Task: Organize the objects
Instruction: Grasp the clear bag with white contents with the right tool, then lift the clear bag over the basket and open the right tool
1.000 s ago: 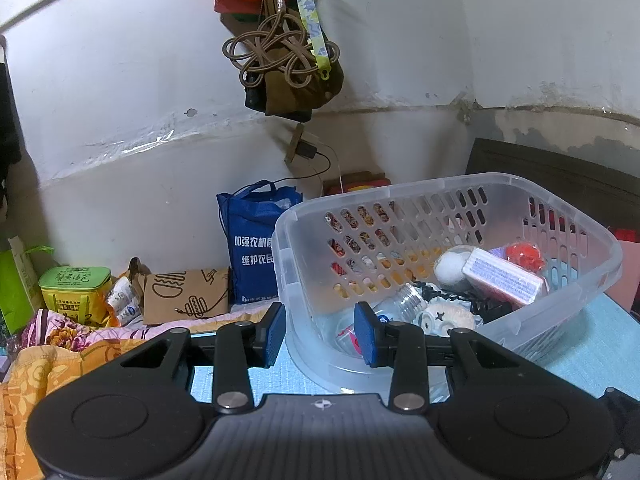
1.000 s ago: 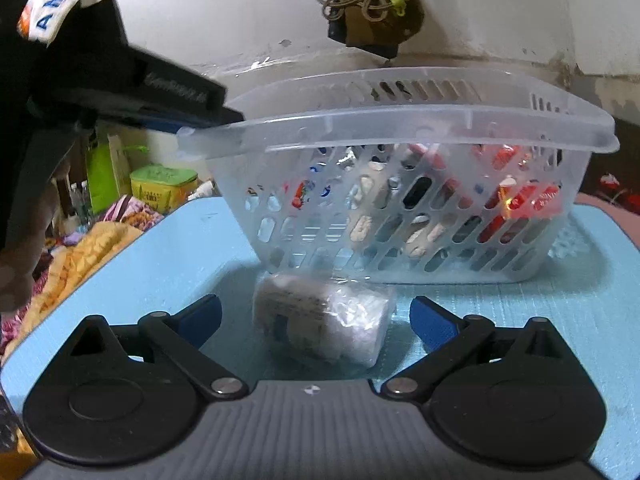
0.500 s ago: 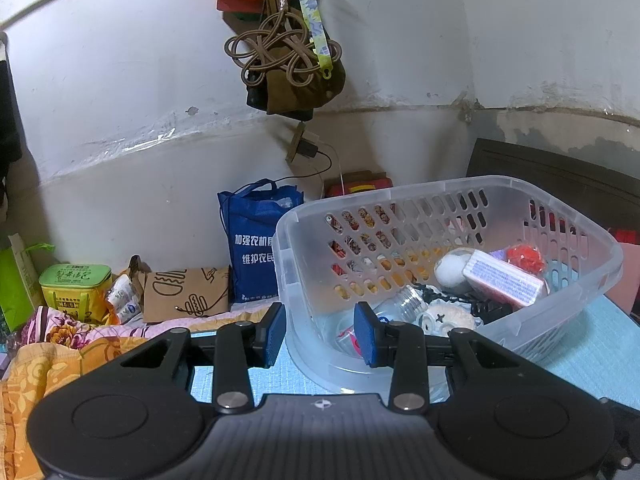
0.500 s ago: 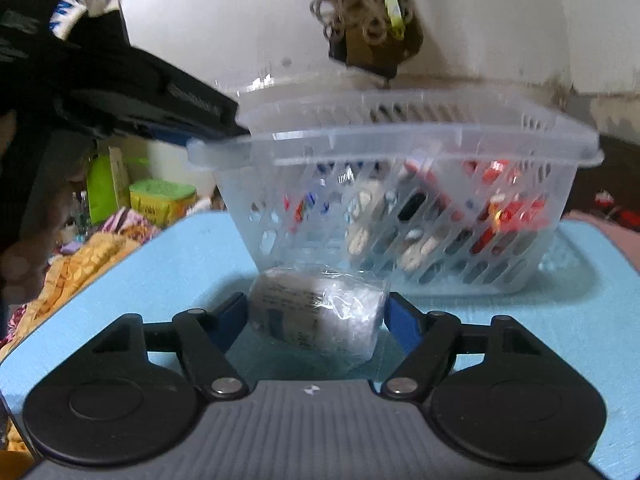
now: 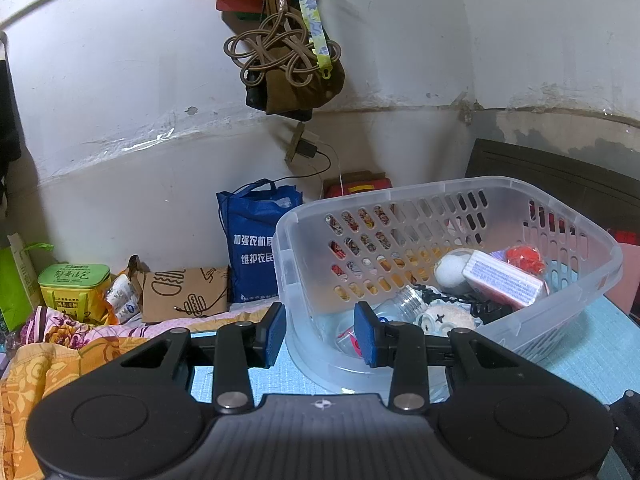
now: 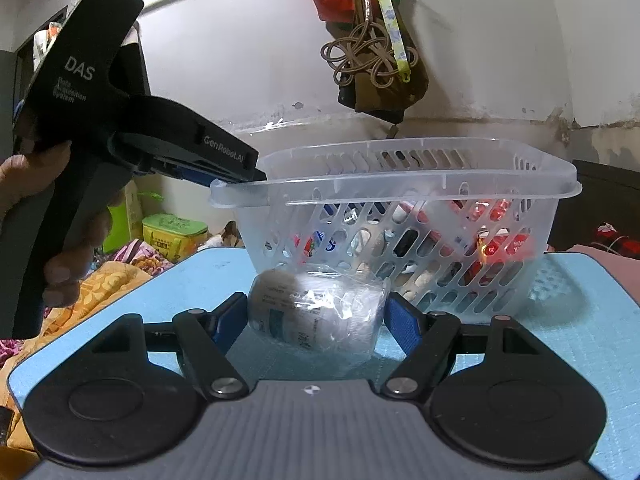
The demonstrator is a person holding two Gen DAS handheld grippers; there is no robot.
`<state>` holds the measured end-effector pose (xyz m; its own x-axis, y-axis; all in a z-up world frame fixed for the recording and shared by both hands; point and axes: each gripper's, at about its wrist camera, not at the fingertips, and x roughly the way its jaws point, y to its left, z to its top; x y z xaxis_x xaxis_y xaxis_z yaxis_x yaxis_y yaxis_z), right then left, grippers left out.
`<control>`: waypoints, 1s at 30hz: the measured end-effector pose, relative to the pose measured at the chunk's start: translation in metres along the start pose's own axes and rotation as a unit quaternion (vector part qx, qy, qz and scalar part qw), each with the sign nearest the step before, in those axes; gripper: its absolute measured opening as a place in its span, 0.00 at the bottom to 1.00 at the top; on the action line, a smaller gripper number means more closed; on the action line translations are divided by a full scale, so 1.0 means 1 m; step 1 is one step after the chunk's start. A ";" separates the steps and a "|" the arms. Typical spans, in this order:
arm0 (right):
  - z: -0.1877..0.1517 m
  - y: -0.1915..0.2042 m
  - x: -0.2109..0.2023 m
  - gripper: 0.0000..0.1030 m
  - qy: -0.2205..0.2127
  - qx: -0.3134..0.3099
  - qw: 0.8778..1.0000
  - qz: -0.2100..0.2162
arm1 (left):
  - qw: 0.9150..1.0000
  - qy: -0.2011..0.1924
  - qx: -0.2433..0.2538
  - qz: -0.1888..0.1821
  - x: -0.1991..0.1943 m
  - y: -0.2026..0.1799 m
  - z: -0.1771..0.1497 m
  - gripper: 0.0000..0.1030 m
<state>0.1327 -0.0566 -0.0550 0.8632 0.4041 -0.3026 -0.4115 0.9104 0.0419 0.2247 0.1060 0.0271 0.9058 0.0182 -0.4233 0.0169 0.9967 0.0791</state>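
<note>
A clear plastic basket (image 5: pixel 472 196) (image 6: pixel 400 160) stands on a blue mat (image 6: pixel 592 320). It holds a white box (image 5: pixel 504 280), a white ball (image 5: pixel 450 270), a red item (image 5: pixel 526 258), a small clear bottle (image 5: pixel 404 302) and other bits. My left gripper (image 5: pixel 320 334) is shut on the basket's near-left wall and rim; it also shows in the right wrist view (image 6: pixel 240 168). My right gripper (image 6: pixel 316 320) is shut on a plastic-wrapped white roll (image 6: pixel 316 312), held just above the mat in front of the basket.
A blue tote bag (image 5: pixel 256 240), a brown paper bag (image 5: pixel 184 292) and a green tin (image 5: pixel 74 288) stand along the white wall at left. Flowered bedding (image 5: pixel 48 344) lies left of the mat. Bags and cord (image 5: pixel 288 48) hang on the wall above.
My right gripper closed on the wrapped roll and lifted it slightly off the mat. The left gripper stayed clamped on the basket wall.
</note>
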 end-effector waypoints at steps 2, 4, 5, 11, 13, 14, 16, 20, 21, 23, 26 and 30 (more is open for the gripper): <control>-0.001 -0.003 -0.003 0.75 -0.003 0.004 1.000 0.006 | 1.000 0.000 0.000 0.000 0.000 0.000 0.000 0.40; -0.001 -0.006 -0.009 0.75 -0.009 0.011 1.000 0.013 | 1.000 0.000 -0.001 -0.001 0.000 -0.001 0.001 0.40; 0.000 -0.009 -0.014 0.75 -0.001 0.015 1.000 0.014 | 1.000 0.000 0.000 0.000 0.000 -0.001 0.001 0.40; 0.030 -0.038 -0.069 0.75 -0.054 0.036 0.998 0.006 | 1.000 0.001 0.002 -0.002 0.000 -0.001 0.001 0.40; 0.054 -0.042 -0.076 0.75 -0.074 0.029 0.997 0.003 | 1.000 0.000 0.003 -0.001 0.000 -0.001 0.000 0.40; 0.067 -0.041 -0.074 0.75 -0.078 0.021 0.997 0.001 | 1.000 0.001 0.002 -0.001 0.000 -0.001 0.001 0.40; 0.095 -0.038 -0.058 0.75 -0.074 0.010 0.997 0.005 | 1.000 0.003 0.000 -0.001 0.001 0.000 0.002 0.40; 0.134 -0.027 -0.003 0.75 -0.022 -0.006 1.000 0.016 | 1.000 0.005 -0.002 -0.002 0.002 0.001 0.002 0.40; 0.141 -0.022 0.012 0.75 -0.012 -0.022 1.000 0.005 | 1.000 0.005 -0.002 -0.002 0.002 0.001 0.002 0.40; 0.146 -0.019 0.030 0.75 -0.005 -0.033 0.999 -0.010 | 1.000 0.005 -0.001 -0.003 0.002 0.001 0.002 0.40; 0.148 -0.021 0.045 0.75 0.006 -0.022 1.000 -0.003 | 1.000 0.004 -0.001 -0.004 0.002 0.001 0.002 0.40; 0.146 -0.030 0.051 0.87 0.011 -0.005 1.000 0.013 | 1.000 0.004 -0.001 -0.003 0.002 0.002 0.001 0.40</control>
<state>0.2322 -0.0504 0.0669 0.8458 0.4255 -0.3219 -0.4369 0.8986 0.0399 0.2270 0.1076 0.0273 0.9020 0.0130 -0.4315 0.0214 0.9970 0.0748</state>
